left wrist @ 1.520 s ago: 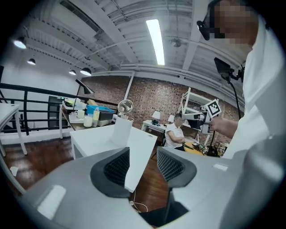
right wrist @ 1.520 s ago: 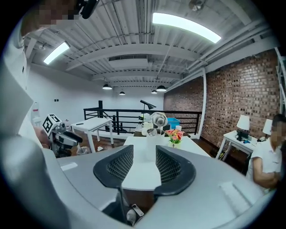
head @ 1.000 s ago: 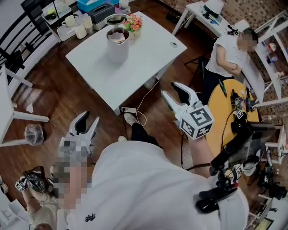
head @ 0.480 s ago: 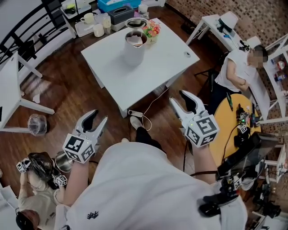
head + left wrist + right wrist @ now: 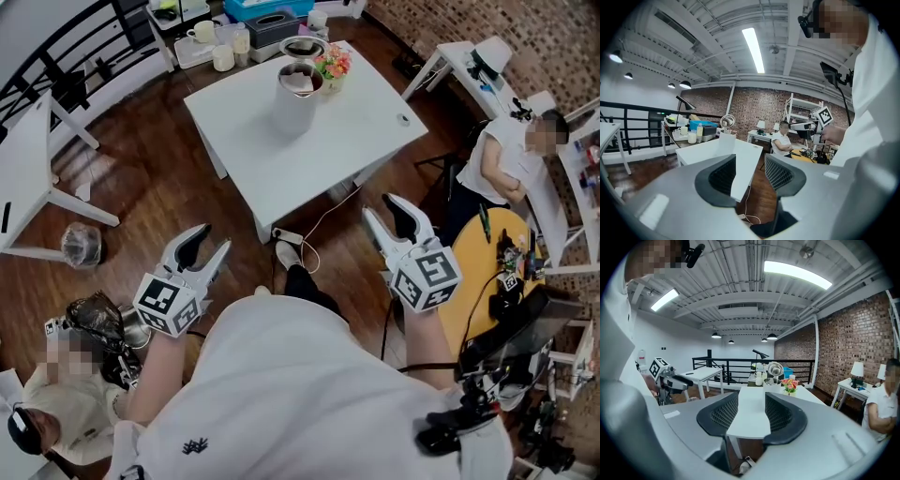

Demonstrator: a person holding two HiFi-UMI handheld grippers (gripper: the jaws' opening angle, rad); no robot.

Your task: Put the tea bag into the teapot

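I stand well back from the white table (image 5: 361,122), over the wooden floor. A tall white container (image 5: 295,98) with something pale inside stands on the table, and a metal pot (image 5: 302,47) and a small flower bunch (image 5: 334,66) lie behind it. I cannot make out a tea bag. My left gripper (image 5: 208,242) is held low at the left, open and empty. My right gripper (image 5: 382,208) is at the right with its jaws closing slightly and nothing between them. In the left gripper view the left gripper (image 5: 750,173) frames the table's near corner; in the right gripper view the right gripper (image 5: 751,413) frames the tabletop.
A tray with cups (image 5: 216,52) and a blue box (image 5: 267,9) stand beyond the table. A power strip with cable (image 5: 286,234) lies on the floor below it. A person sits at the right (image 5: 506,159) by a round yellow table (image 5: 483,244). Another person crouches at the lower left (image 5: 56,412).
The table and the things on it have shifted right and up in the head view. Both grippers have drifted slightly right, still empty. The left gripper's marker cube has come into sight.
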